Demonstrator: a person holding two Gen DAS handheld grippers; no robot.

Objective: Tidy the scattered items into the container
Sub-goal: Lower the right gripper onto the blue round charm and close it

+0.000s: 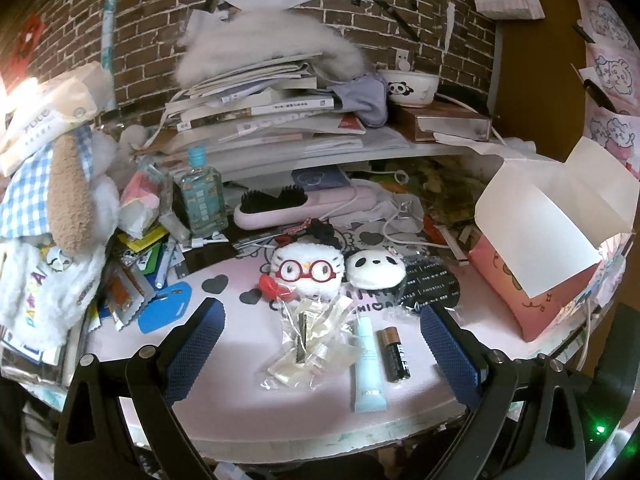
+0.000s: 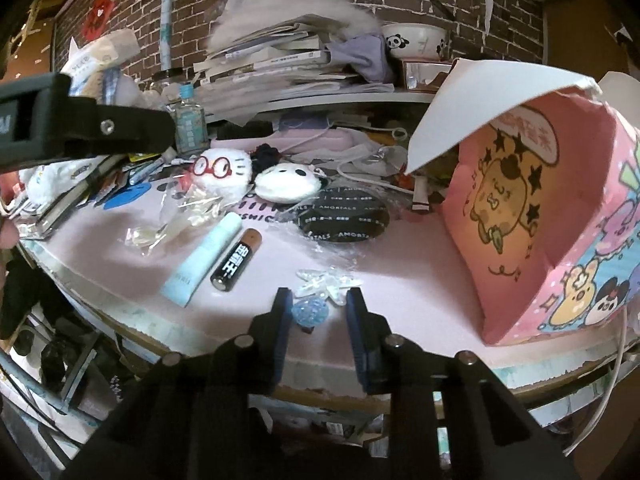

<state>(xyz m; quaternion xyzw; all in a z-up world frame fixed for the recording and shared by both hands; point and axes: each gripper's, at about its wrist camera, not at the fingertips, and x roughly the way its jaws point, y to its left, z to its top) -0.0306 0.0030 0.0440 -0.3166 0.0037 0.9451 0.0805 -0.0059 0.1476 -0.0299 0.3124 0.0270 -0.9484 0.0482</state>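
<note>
Trouble is most likely at the right gripper (image 2: 316, 312), whose fingers sit a little apart with a small blue bead clip (image 2: 310, 311) between them, low over the pink table (image 2: 420, 280). The clip looks only loosely framed, not squeezed, so I cannot tell if the pads touch it. It is tiny and round, so it could pop out sideways when the fingers close. A clear star clip (image 2: 326, 282) lies just ahead of the fingertips, touching or nearly touching the blue one, and it could get dragged along or pushed away.

The pink box (image 2: 516, 216) stands to the right of this gripper, open toward it, with a white flap (image 2: 480, 108) hanging over the opening. A lifted clip could bump that flap and fall.

The left gripper (image 1: 320, 320) has its fingers wide apart and holds nothing. A crinkly clear bag (image 1: 308, 344) lies between them, with a pale blue tube (image 1: 368, 368) and a battery (image 1: 396, 354) just to the right. The bag is slippery and floppy, and a closing finger could knock the tube or roll the battery off the near edge
</note>
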